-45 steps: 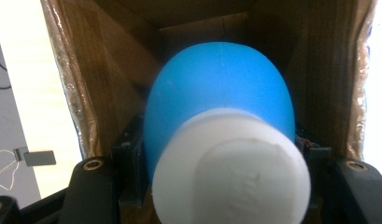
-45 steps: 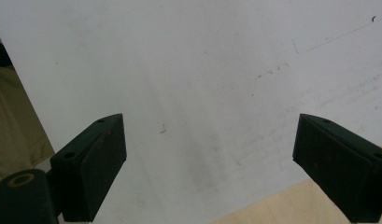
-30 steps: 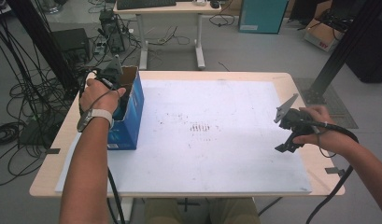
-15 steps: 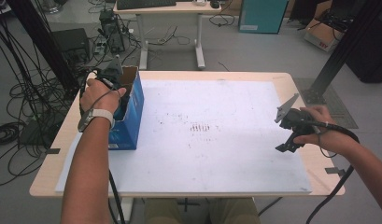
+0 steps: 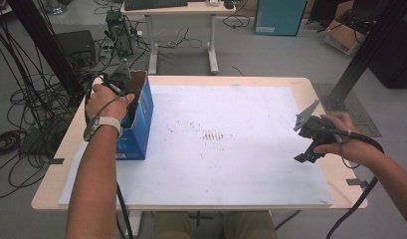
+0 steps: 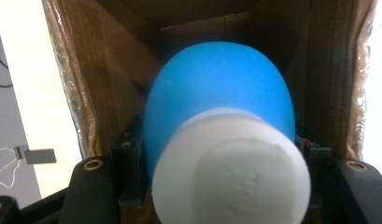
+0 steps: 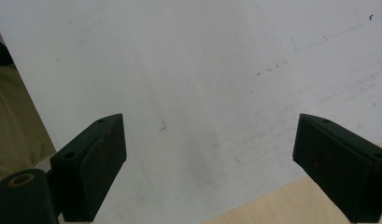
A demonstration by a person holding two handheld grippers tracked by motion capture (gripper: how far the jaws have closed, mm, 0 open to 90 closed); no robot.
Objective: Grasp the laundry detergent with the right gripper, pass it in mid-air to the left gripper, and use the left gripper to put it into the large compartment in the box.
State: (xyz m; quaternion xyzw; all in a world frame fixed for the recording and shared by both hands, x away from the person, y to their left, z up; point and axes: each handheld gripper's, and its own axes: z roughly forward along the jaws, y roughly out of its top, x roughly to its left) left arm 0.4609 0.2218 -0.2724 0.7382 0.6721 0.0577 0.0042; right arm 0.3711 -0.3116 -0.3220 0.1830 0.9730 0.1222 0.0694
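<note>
A blue cardboard box (image 5: 141,122), open at the top, stands at the table's left edge. My left gripper (image 5: 131,99) reaches down into it, its tips hidden by the box wall. In the left gripper view, my left gripper (image 6: 221,156) is shut on a rounded blue object with a white cylindrical end (image 6: 221,107), inside the brown walls of the box (image 6: 86,84). My right gripper (image 5: 298,143) hovers over the right side of the white sheet (image 5: 231,164). Its jaws stand wide apart, and my right gripper (image 7: 209,163) has nothing between them.
The white sheet covers most of the wooden table (image 5: 315,89) and carries faint dark marks (image 5: 213,135) at its middle. Cables trail from both grippers off the near edge. Beyond the table are a desk, cable bundles and boxes on the floor.
</note>
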